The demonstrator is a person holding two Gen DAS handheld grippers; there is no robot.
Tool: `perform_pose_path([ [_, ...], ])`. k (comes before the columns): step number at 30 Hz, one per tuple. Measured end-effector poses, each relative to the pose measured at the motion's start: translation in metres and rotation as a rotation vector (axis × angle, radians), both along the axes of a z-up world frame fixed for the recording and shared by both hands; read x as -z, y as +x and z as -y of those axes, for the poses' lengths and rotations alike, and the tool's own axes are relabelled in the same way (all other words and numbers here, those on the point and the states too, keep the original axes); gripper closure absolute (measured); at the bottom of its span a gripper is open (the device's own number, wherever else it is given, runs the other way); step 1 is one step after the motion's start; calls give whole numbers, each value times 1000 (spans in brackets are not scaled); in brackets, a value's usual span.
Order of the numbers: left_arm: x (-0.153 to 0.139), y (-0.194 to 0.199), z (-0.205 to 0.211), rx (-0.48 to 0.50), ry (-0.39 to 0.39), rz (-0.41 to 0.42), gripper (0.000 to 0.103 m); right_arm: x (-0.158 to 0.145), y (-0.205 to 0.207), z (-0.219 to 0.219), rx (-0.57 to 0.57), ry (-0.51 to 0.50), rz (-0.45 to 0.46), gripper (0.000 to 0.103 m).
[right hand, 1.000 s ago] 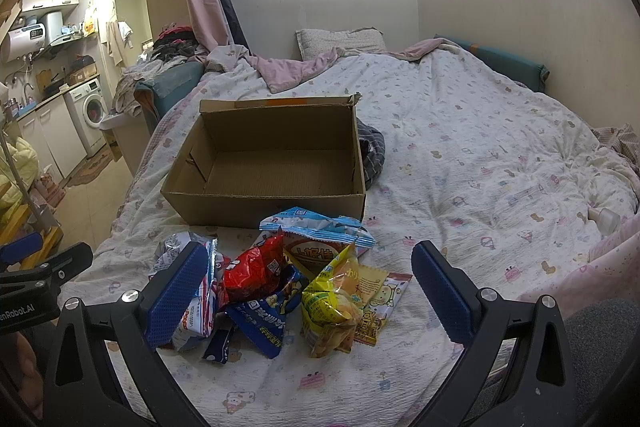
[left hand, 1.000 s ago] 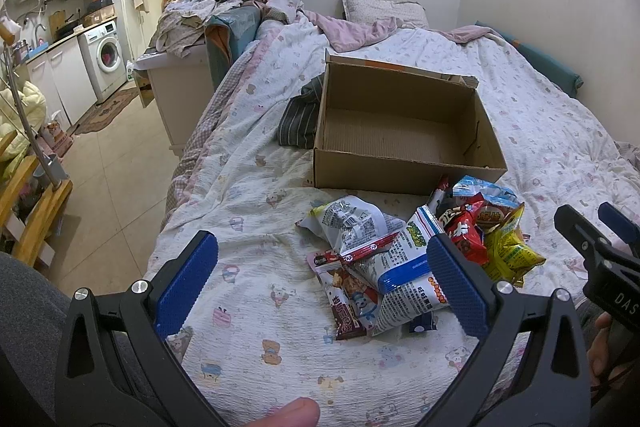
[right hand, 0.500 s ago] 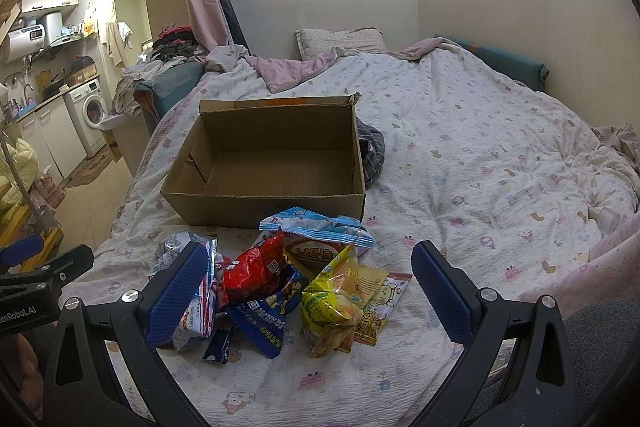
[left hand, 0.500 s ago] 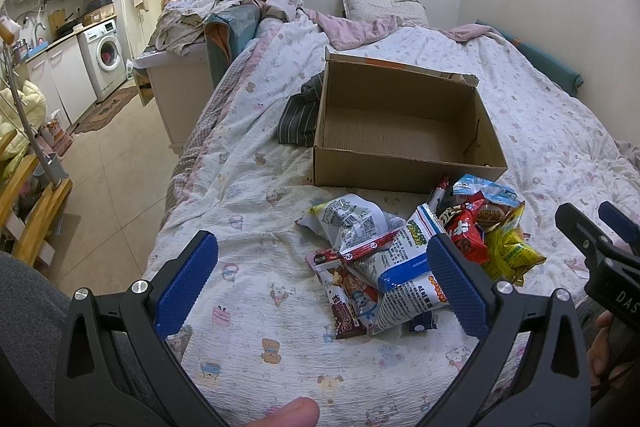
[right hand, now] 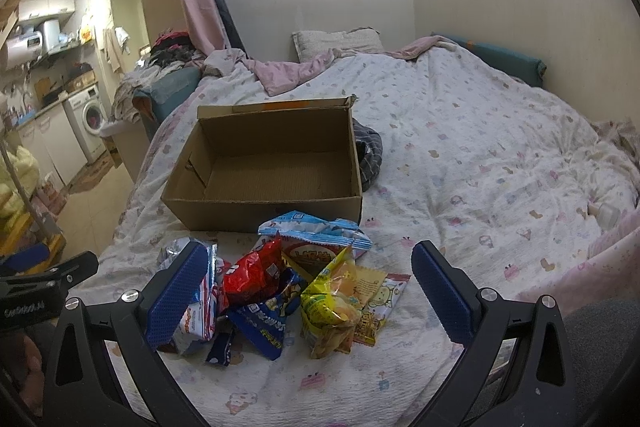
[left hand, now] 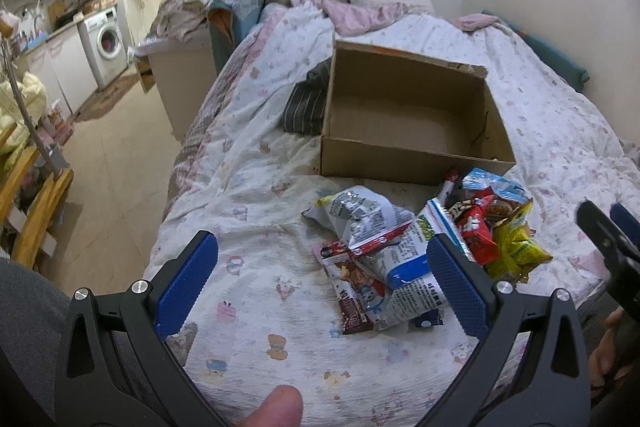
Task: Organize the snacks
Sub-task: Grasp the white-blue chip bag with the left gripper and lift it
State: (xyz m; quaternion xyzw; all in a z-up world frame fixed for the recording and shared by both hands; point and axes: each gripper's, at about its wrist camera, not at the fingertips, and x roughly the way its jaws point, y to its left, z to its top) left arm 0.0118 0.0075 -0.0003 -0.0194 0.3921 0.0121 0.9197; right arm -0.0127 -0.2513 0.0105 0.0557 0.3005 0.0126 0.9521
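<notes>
Nothing visibly changed against the frames half a second and a second ago: same pile, same box, same framing in both wrist views. Left hand-held gripper released, blue-padded fingers spread wide, hovering low over the near edge of the bed with white cartoon-print quilt, nothing between the pads. Right hand-held gripper likewise released and empty, fingers wide apart, poised just above the snack pile without touching it. Snacks heaped loose on the quilt directly in front of the open brown cardboard box, none inside it; box floor bare. In the heap, seen from the right wrist: crinkled red foil packet near the middle, yellow chip bag beside it to the right, dark blue packet in front of the red one, light blue and white bag nearest the box wall. From the left wrist: silver-grey printed bag at the left of the heap, white and blue packet partly behind the right pad. Dark striped cloth bunched against the box's far side. Fingertip visible at the bottom edge of the left view
</notes>
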Motion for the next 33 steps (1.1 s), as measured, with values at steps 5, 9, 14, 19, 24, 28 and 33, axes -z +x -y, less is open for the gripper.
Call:
perform_pose_path([
  [5, 11, 34, -16, -65, -79, -167, 0, 3, 3, 12, 37, 48, -36, 0],
  [9, 31, 56, -17, -49, -268, -329, 0, 6, 6, 18, 51, 77, -62, 0],
  [14, 56, 66, 8, 11, -408, -476, 5, 8, 6, 23, 57, 89, -75, 0],
  [19, 88, 74, 36, 29, -463, -598, 22, 12, 6, 30, 67, 82, -89, 0],
  [24, 112, 80, 39, -23, -504, -647, 35, 13, 2, 34, 78, 68, -90, 0],
  [28, 108, 79, 46, -9, -461, -634, 55, 15, 4, 37, 83, 69, -103, 0],
  [33, 93, 73, 53, 9, -425, -601, 73, 16, 5, 41, 100, 88, -114, 0],
])
